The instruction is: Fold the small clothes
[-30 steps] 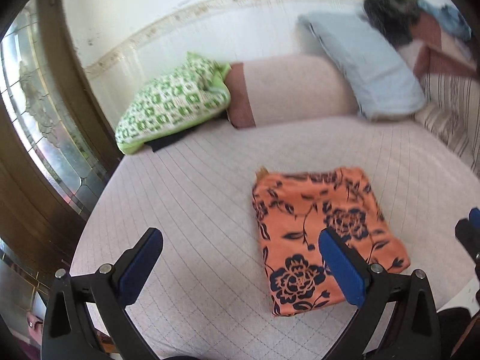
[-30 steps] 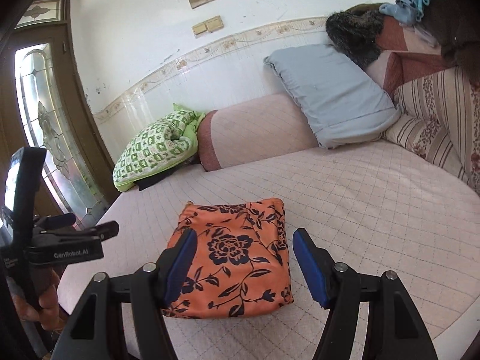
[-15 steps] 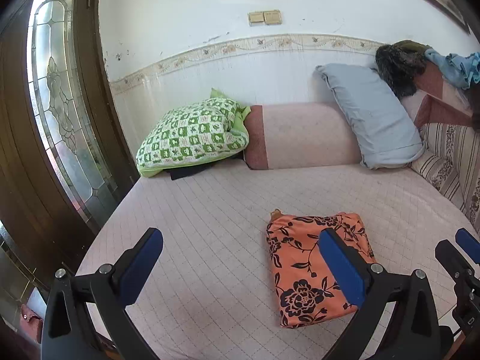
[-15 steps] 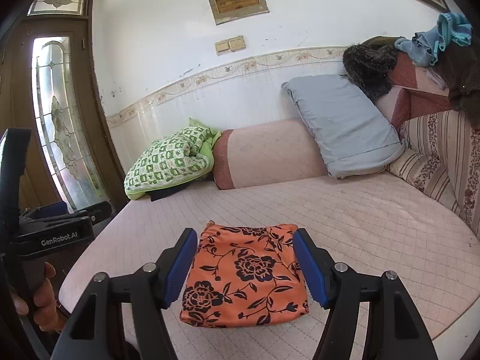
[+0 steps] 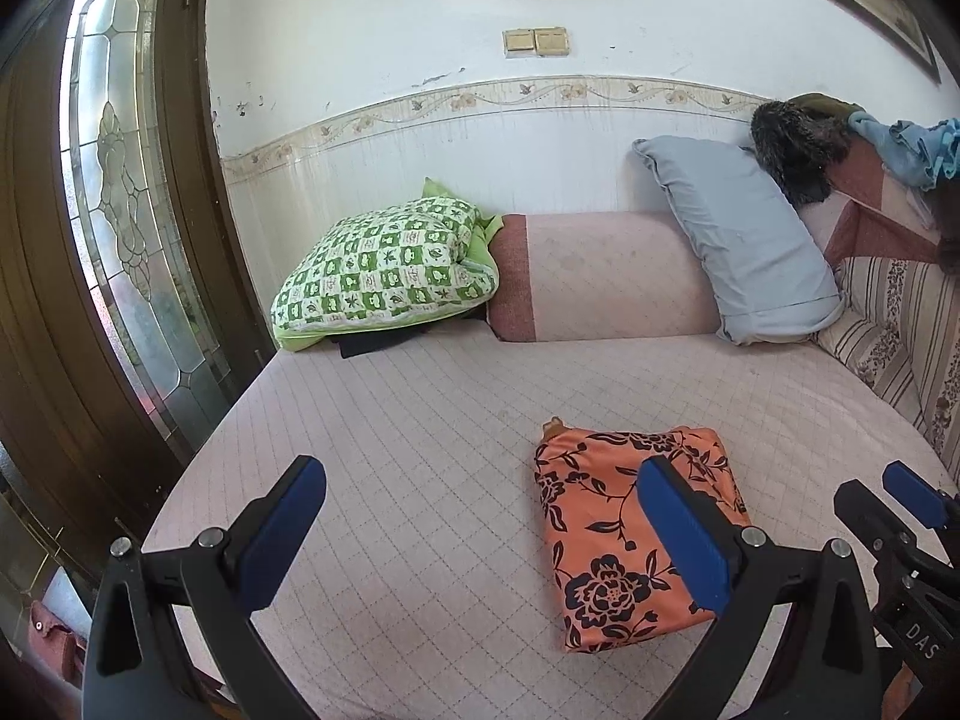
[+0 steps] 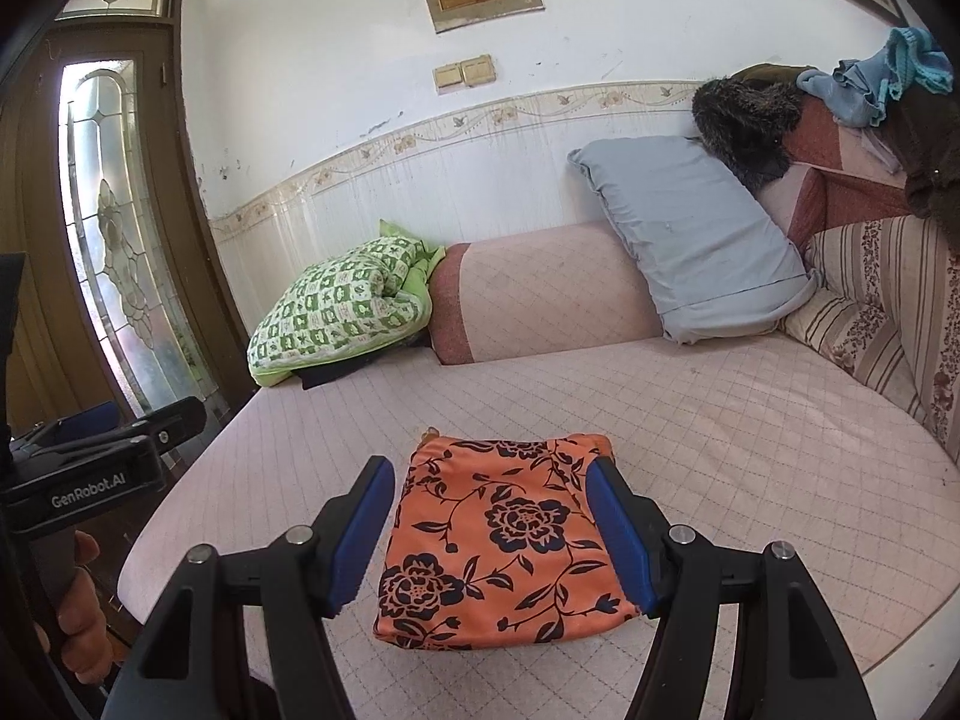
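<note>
Nearby, folded orange garment [image 6: 498, 540] near bed [image 6: 750, 438] front edge.

Our left gripper [image 5: 480, 531] and right gripper [image 6: 490, 531] are black frames with silver screws and blue pads; one body reads "GenRobot.AI" in white.

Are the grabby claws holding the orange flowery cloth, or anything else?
Nothing is held. The left gripper and right gripper both stand open above the bed, and the folded orange cloth lies there untouched.
</note>
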Demonstrator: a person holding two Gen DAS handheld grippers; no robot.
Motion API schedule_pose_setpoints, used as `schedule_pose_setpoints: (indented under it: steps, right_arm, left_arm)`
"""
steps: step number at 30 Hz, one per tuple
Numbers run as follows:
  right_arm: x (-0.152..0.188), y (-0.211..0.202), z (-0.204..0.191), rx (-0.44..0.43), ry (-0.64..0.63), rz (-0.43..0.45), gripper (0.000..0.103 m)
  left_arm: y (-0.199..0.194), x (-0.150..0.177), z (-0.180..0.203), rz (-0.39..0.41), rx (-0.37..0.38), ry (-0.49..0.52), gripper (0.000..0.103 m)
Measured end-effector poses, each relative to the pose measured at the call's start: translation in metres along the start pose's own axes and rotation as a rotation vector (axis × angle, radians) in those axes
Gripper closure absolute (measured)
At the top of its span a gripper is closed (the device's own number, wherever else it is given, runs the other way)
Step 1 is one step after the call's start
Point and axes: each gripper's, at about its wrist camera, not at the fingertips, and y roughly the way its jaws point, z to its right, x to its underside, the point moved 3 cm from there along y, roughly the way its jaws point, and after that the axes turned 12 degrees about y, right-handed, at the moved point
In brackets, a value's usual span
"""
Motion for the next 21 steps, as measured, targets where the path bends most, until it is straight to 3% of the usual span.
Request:
schedule_pose_setpoints:
  steps: [21]
  right_arm:
    - [0.0001,-0.0017,-0.008,0.033,-0.027,-0.001,0.033]
  left_arm:
    - [-0.0047,0.0095,-0.0025,0.01,0.046,-0.002,0.0]
